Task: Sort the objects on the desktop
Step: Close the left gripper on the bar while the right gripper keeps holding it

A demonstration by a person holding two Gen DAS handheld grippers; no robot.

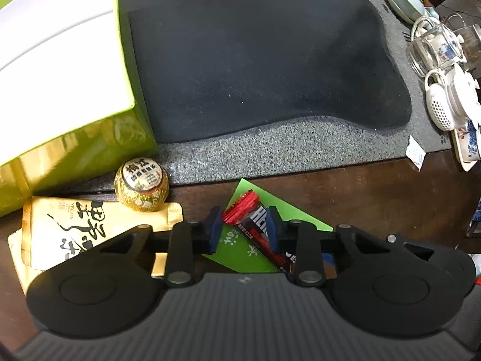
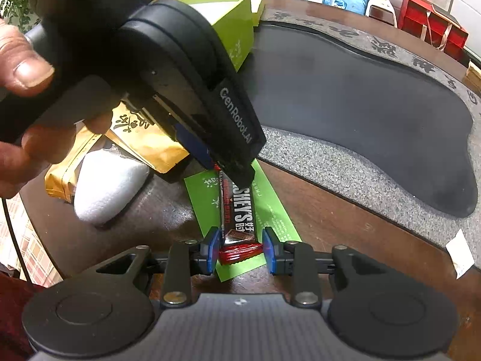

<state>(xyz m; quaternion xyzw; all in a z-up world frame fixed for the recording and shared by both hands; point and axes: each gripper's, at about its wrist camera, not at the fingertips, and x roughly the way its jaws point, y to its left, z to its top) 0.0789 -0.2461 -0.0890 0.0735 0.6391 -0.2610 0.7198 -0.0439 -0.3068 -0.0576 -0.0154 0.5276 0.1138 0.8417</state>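
Both claws are clamped on one chocolate bar (image 2: 237, 219) lying across a green card (image 2: 207, 198) — left claw (image 1: 243, 225) at its far end, right claw (image 2: 240, 245) at its near crimp — so uneven pulling could tear the wrapper or drag the card along.
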